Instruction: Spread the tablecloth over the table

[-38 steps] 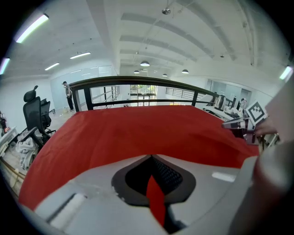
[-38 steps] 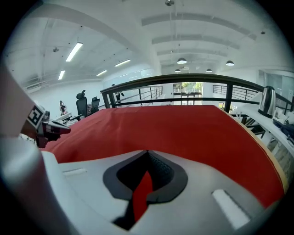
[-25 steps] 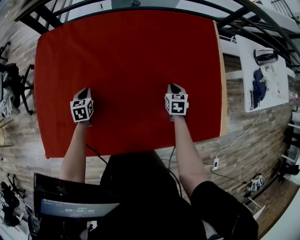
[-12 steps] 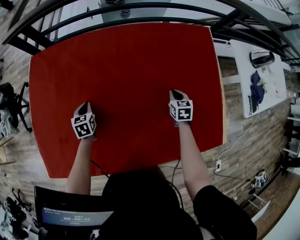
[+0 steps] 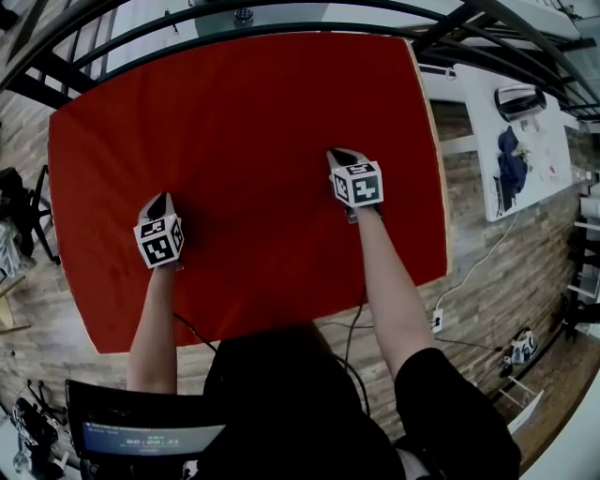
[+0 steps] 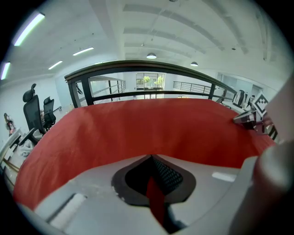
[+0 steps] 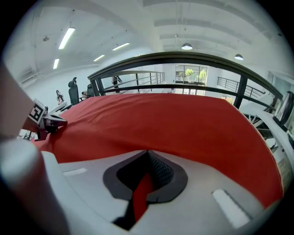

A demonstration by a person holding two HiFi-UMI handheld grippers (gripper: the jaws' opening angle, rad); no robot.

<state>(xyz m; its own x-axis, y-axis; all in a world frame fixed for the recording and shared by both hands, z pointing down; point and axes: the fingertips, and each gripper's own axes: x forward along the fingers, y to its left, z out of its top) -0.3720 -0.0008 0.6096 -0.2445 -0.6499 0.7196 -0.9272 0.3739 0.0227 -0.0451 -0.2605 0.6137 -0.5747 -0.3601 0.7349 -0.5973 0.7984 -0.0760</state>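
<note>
Pinching a thin fold of the red tablecloth (image 6: 147, 124), the left gripper (image 6: 150, 158) has its jaws closed together. In the left gripper view the strip of cloth runs down between the dark pads. The right gripper (image 7: 146, 152) is in the same state, its jaws shut on a narrow red fold that shows between its pads in the right gripper view. In the head view both grippers sit down on the cloth's surface, well apart. The left one is at centre left of the frame and the right one is just right of centre and a little higher. Each marker cube faces the camera, and a bare forearm runs from it down to the person's dark top at the bottom edge. The tablecloth lies across nearly the whole table and fills the upper middle of the frame, with soft wrinkles near the grippers. A thin strip of the pale table (image 5: 442, 187) edge shows along the cloth's right side. A dark metal railing (image 5: 281, 21) curves past the far edge at the top. Plank floor (image 5: 478, 244) surrounds the table, and a white side table (image 5: 553, 141) stands at the upper right. Black office chairs (image 6: 33, 110) stand at the left of the left gripper view.
</note>
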